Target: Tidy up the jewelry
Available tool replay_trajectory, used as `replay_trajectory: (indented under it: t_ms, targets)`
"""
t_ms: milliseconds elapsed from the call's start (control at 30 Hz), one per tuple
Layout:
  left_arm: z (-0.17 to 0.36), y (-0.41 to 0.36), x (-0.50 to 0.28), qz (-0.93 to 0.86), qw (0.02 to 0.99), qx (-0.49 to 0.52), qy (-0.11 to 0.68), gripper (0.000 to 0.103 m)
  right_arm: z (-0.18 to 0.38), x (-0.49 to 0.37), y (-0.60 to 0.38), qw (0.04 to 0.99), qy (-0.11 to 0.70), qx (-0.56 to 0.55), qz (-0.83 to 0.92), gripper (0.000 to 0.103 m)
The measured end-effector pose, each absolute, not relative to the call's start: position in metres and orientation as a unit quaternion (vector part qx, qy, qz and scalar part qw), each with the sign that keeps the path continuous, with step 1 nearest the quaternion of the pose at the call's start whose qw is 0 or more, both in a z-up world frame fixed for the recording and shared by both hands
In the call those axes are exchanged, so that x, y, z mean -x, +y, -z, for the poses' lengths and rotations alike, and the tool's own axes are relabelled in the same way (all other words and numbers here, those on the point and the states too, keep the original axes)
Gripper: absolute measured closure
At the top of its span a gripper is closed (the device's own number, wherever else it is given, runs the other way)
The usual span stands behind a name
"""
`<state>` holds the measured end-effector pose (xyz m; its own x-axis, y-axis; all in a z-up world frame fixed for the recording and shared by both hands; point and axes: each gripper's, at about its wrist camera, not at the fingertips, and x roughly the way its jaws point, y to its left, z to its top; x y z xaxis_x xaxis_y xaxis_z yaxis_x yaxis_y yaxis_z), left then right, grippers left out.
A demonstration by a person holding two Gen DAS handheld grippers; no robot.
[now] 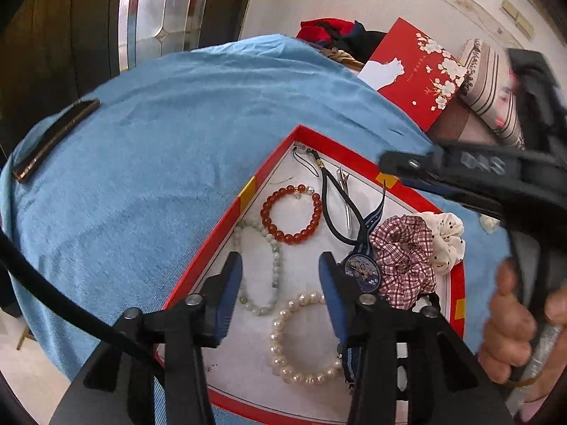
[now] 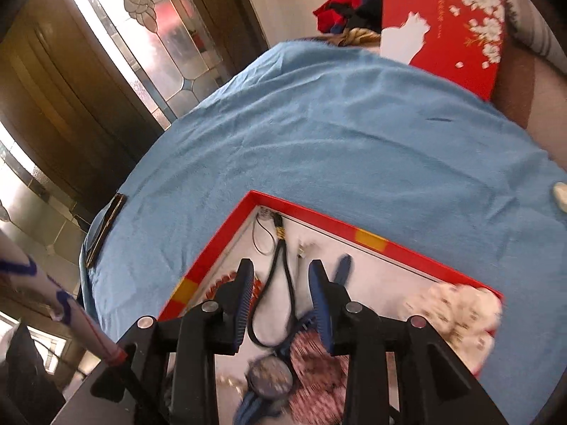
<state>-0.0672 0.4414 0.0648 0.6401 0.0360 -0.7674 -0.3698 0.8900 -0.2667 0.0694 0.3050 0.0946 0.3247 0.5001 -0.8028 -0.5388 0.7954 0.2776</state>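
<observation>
1. Left wrist view: left gripper, jaws wide, empty, above red tray; pearl bracelet directly beneath, nearest.
2. Right gripper, jaws wide, empty, over black cord.

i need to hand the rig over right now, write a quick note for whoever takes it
Left tool: open, empty, above the red box tray, over the jade bracelet.
Right tool: open, empty, above the tray's black cord loop.
In the tray: red bead bracelet, pearl bracelet, metal hair clip, round blue pendant, plaid scrunchie, white dotted scrunchie.
Done: all visible pieces are in the tray.
Left: they lie loose and overlapping on the right side; sort them. The red lid stands off the tray.
</observation>
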Motion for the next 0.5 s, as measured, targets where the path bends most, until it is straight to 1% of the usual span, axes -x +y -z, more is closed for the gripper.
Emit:
replay_trajectory:
  t_ms: [100, 167, 500]
  targets:
    - [-0.067, 0.438, 0.068, -0.12, 0.885, 0.196, 0.405, 0.055, -0.1, -0.056, 0.283, 0.821, 0.478, 0.023, -0.312, 0.067]
    - [-0.067, 0.438, 0.068, -0.124, 0.886, 0.194, 0.404, 0.054, -0.101, -0.049, 0.269, 0.823, 0.476, 0.017, -0.31, 0.064]
    - [-0.07, 0.428, 0.072, -0.138, 0.888, 0.178, 0.4, 0.054, -0.1, -0.016, 0.216, 0.837, 0.468, 0.006, -0.285, 0.063]
